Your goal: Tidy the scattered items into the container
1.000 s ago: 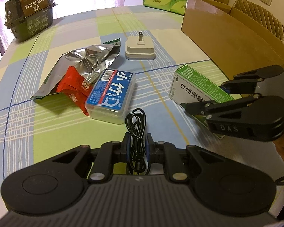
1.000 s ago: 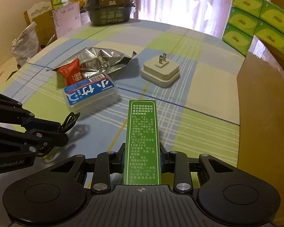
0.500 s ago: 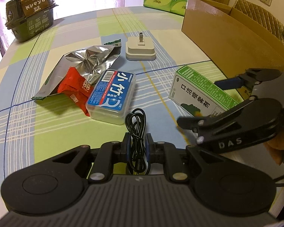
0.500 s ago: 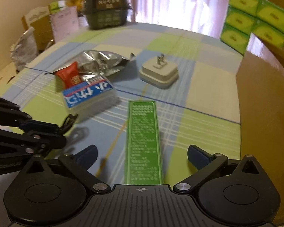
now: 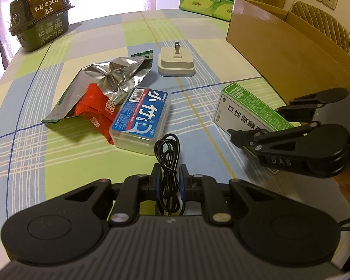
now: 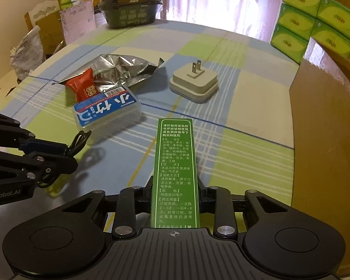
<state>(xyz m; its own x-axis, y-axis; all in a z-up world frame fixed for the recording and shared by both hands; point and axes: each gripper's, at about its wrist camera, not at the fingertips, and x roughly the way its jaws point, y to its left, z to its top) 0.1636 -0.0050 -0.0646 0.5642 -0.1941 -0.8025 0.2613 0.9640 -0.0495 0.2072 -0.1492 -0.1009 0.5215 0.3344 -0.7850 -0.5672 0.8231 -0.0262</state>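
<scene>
Half a second earlier the right gripper [image 6: 175, 186] had stood with its blue-padded fingers spread wide on either side of the long green-and-white cardboard medicine box [image 6: 176, 170]; now its fingers had come together and pinched the box across its narrow green side, as they had a full second before. The left gripper [image 5: 169, 182] had not changed: its fingers were pressed against a small bundle of thin black coiled cable [image 5: 168, 161], the loops sticking out ahead of the tips and a plug end hanging below. From the left wrist view the right gripper appeared side-on, its black arms closed around the near end of the box, which showed a white face with large dark characters and a green printed side.

The rest lay untouched on the checked cloth of pale green, blue and grey [image 5: 58, 168]. A clear hard plastic case with a blue-and-white label [image 5: 141, 119] sat just ahead of the cable, touching a glossy red crinkled snack packet [image 5: 96, 112] that rested partly on a crumpled silver foil bag [image 5: 109, 79]. Beyond them stood a smooth white square plug adapter [image 5: 176, 61], its two metal prongs pointing up. The open brown cardboard box [image 5: 280, 53], matte and flat-walled, stood on the right side of the table, near the held medicine box but apart from it. A dark green lidded tub [image 5: 42, 23] stood at the far left edge.
</scene>
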